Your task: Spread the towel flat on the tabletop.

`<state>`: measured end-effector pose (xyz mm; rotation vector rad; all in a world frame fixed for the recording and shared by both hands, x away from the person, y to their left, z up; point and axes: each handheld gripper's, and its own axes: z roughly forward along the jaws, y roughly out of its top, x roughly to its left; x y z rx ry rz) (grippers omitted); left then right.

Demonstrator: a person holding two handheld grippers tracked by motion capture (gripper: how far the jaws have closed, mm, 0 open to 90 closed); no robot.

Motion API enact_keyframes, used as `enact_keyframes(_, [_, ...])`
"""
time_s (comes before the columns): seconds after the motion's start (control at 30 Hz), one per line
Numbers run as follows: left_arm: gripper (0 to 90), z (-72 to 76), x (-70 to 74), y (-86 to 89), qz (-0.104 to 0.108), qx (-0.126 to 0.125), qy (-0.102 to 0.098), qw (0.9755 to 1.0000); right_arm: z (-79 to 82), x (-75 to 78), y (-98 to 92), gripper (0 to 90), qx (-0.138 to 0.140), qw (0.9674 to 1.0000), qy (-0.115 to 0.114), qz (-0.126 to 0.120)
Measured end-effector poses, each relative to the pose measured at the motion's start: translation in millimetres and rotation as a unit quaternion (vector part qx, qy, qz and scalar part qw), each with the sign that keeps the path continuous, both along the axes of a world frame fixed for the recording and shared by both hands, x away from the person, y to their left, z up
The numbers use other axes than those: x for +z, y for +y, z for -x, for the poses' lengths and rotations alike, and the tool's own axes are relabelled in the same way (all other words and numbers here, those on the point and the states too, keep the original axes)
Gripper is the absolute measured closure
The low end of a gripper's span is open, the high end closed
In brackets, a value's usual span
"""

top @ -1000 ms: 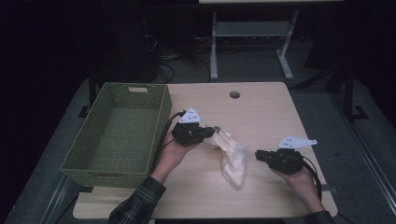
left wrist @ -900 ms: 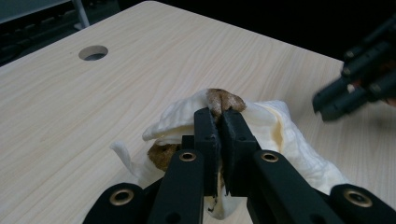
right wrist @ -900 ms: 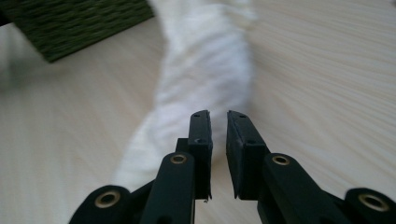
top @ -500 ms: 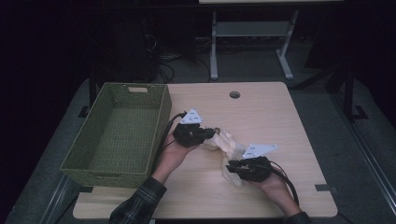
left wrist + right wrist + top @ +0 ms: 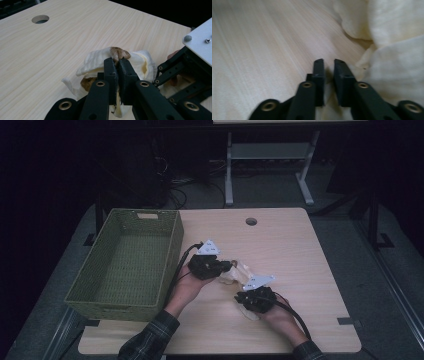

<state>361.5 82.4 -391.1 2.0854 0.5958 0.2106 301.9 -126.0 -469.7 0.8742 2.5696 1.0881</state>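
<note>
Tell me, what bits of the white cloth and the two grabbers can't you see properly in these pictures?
- High view: the cream cloth lies mostly under the left gripper and right gripper; its shape is hidden.
- Right gripper view: blurred; whether the right gripper's near-shut jaws pinch any cloth is unclear.
- Left gripper view: the cloth's lower part is covered by the jaws, shut on a brown patch; what that patch is stays unclear.

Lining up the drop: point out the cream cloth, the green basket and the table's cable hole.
cream cloth [image 5: 92, 61], left gripper view, ribbed fold.
green basket [image 5: 172, 242], high view, right wall.
cable hole [image 5: 251, 221], high view, centre.
</note>
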Motion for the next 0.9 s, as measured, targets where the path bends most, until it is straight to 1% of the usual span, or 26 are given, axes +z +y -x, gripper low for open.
enact_keyframes(0.1, [85.4, 0.1, 0.0, 0.1, -0.001, 0.000, -0.001, 1.0000, -0.3, -1.0, -1.5, 87.7, -0.005, 1.0000, -0.003, -0.004])
enact_keyframes(0.2, [85.4, -0.4, -0.2, 1.4, -0.001, 0.003, -0.001, 1.0000, -0.4, 0.6, -5.2, 88.5, 0.000, 0.9999, 0.001, -0.011])
enact_keyframes(0.27, [85.4, -1.2, -0.2, 2.7, -0.001, 0.005, -0.002, 1.0000, 0.6, 7.0, -12.1, 88.5, -0.001, 0.9996, -0.004, -0.028])
enact_keyframes(0.4, [85.4, -1.4, 0.3, 4.5, 0.002, 0.010, -0.002, 0.9999, 2.9, 20.2, -27.0, 88.5, -0.004, 0.9985, -0.011, -0.054])
enact_keyframes(0.5, [85.4, -1.5, 2.3, 7.8, 0.003, 0.013, -0.006, 0.9999, 4.2, 28.4, -41.0, 88.5, -0.013, 0.9972, -0.017, -0.071])
enact_keyframes(0.6, [85.4, -1.9, 4.2, 11.6, 0.007, 0.019, -0.006, 0.9998, 6.1, 37.4, -57.3, 88.5, -0.022, 0.9948, -0.025, -0.096])
enact_keyframes(0.63, [85.4, -1.9, 4.8, 12.8, 0.008, 0.022, -0.005, 0.9997, 6.7, 40.1, -61.3, 88.5, -0.024, 0.9943, -0.023, -0.102])
enact_keyframes(0.73, [85.4, -2.8, 5.7, 16.5, 0.007, 0.026, -0.006, 0.9996, 7.5, 47.8, -78.2, 88.4, -0.032, 0.9914, -0.034, -0.122])
enact_keyframes(0.8, [85.4, -2.5, 6.3, 18.0, 0.005, 0.031, -0.005, 0.9995, 7.7, 51.3, -88.8, 88.2, -0.043, 0.9897, -0.038, -0.131])
enact_keyframes(0.9, [85.4, -2.6, 6.4, 19.4, 0.003, 0.032, -0.002, 0.9995, 7.3, 55.1, -104.9, 88.2, -0.062, 0.9876, -0.044, -0.138])
